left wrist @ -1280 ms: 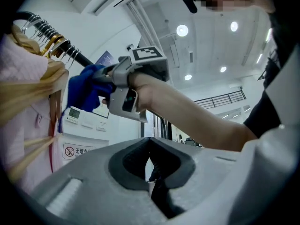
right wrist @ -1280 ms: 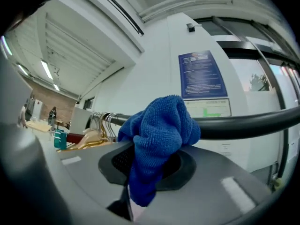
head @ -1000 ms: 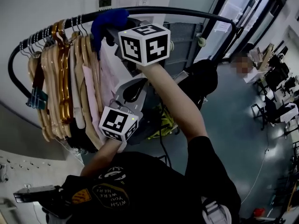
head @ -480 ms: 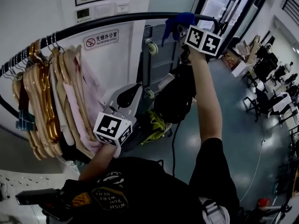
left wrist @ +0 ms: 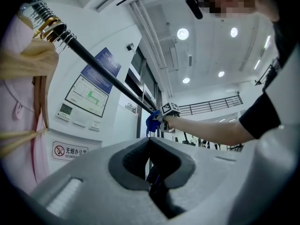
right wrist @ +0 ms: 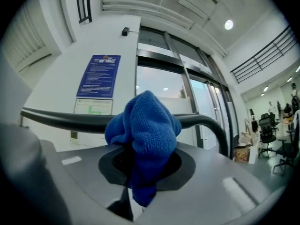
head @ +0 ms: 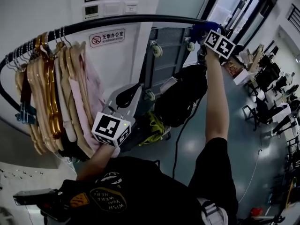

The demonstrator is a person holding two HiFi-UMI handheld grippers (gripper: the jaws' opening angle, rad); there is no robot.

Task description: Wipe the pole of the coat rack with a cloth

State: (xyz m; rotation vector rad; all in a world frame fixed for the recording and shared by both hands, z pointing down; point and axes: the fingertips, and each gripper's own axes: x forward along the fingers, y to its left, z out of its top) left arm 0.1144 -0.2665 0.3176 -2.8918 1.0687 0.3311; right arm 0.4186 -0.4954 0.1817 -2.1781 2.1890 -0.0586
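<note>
1. Your right gripper (head: 207,35) is up at 1 o'clock. Its jaws pinch the blue cloth (right wrist: 145,125) tight.
2. The cloth looks to be resting on the black pole (head: 131,20) of the coat rack, close to where the pole bends down.
3. Press the cloth firmly on the pole and slide it slowly, so no bit gets missed. I think the bend needs care, because the cloth could slip off there.
4. Wooden hangers (head: 51,88) crowd the pole at 10 o'clock. Wipe up to them gently.
5. Your left gripper (head: 126,97) hangs low at 8 o'clock. Its jaws are pressed together with nothing in them.
</note>
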